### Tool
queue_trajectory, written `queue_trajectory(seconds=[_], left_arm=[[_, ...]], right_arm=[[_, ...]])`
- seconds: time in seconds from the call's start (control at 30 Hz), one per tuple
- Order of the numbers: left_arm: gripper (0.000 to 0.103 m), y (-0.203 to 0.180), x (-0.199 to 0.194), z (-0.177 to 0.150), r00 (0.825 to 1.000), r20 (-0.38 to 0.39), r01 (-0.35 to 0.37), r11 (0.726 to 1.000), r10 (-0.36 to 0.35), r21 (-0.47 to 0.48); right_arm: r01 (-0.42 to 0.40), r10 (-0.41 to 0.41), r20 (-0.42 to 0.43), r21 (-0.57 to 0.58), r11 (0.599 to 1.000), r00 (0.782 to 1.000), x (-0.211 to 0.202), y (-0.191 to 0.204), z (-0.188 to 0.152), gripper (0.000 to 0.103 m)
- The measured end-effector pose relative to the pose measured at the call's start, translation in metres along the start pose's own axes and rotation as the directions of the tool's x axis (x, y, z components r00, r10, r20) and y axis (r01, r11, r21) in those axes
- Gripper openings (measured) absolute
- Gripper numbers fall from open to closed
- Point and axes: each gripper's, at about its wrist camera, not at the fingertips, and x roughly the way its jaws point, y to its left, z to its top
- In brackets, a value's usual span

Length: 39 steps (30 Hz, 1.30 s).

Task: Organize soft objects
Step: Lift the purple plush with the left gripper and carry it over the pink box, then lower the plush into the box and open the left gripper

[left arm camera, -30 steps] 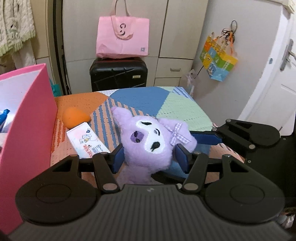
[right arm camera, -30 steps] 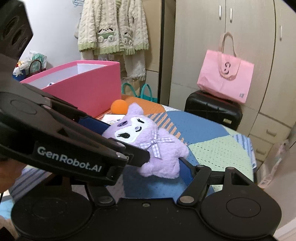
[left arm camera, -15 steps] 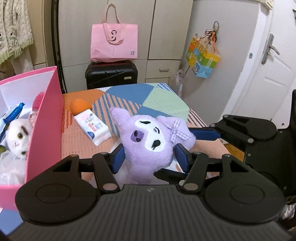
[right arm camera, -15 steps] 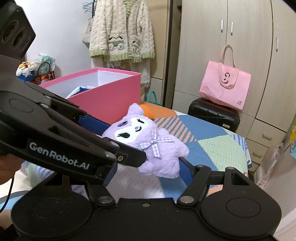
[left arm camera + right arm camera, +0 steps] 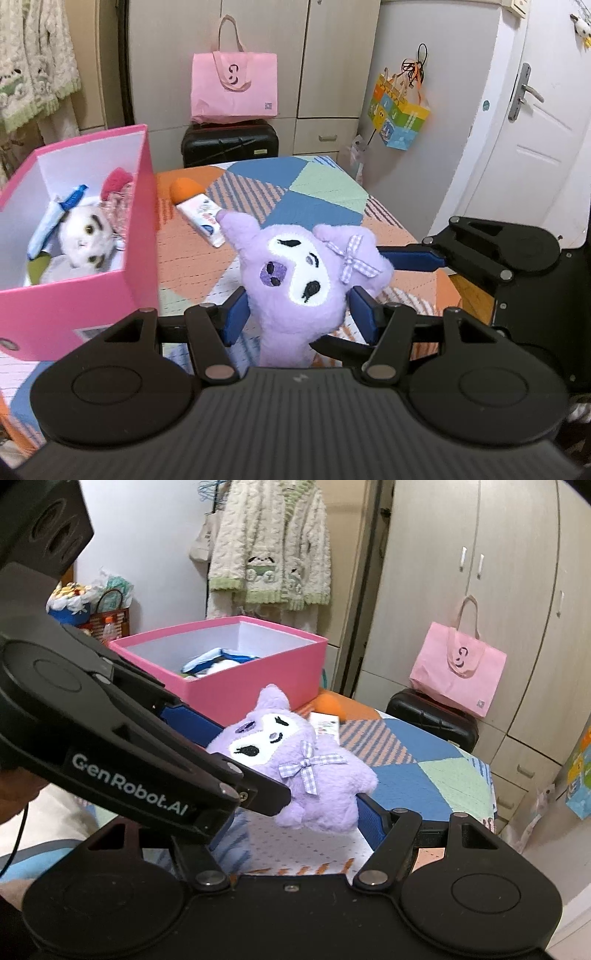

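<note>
Left to right, left wrist view.

Pink box (image 5: 122, 295), open top, already holds a white plush cat (image 5: 83, 238), a blue-and-white item and something red and fuzzy. It sits on the patchwork-covered table (image 5: 321, 184). Beside the box lie an orange sponge (image 5: 184, 188) and a tissue pack (image 5: 201, 218), touching or nearly so.

Purple Kuromi-style plush (image 5: 295, 273) is held off the table, upright, face toward the camera, right of the box and clearly outside it.

Left gripper (image 5: 295, 314): blue pads sit on either side of the plush's lower half, and the fabric narrows between them. Judged clamped on it, though contact on the left pad isn't clear-cut.

Right gripper (image 5: 295, 805): comes in from the plush's right. One blue finger (image 5: 410, 256) sits behind the bow-side ear; in the right wrist view the other finger (image 5: 373, 819) is under the plush body (image 5: 295, 764). Pads look to be touching, but real squeeze versus mere bracketing: cannot tell.

Handling judgement:
- Light, fully compliant, not fragile. Fur gives decent friction.
- Stuffing compresses, so a shallow pinch on an ear or limb will let it swing or slip out.
- Best hold is across the torso or the neck-to-body section, pads well onto the bulk.
- It will flop around a single grip, so clear the box wall with margin before releasing it inside.
</note>
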Motion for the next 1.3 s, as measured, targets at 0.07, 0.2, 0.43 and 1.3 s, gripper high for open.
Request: queue_trajectory(seconds=[0.07, 0.2, 0.43, 1.3], left_arm=[[0.057, 0.005, -0.006, 0.000, 1.000, -0.020, -0.009, 1.000, 0.009, 0.002], [0.057, 0.021, -0.026, 0.004, 0.999, -0.047, -0.025, 1.000, 0.025, 0.003], [0.057, 0.045, -0.065, 0.011, 0.998, -0.056, -0.042, 0.999, 0.042, 0.009], [0.057, 0.156, -0.063, 0.050, 0.990, 0.012, -0.135, 0.985, 0.137, -0.108]], right_arm=[[0.005, -0.005, 0.004, -0.034, 0.999, 1.000, -0.003, 0.011, 0.003, 0.076], [-0.004, 0.005, 0.019, -0.076, 0.997, 1.000, -0.005, 0.030, 0.015, 0.076], [-0.066, 0.070, 0.042, -0.093, 0.993, 0.997, -0.012, 0.049, 0.045, 0.076], [-0.169, 0.170, 0.000, -0.081, 0.982, 0.985, 0.085, 0.075, 0.140, 0.076]])
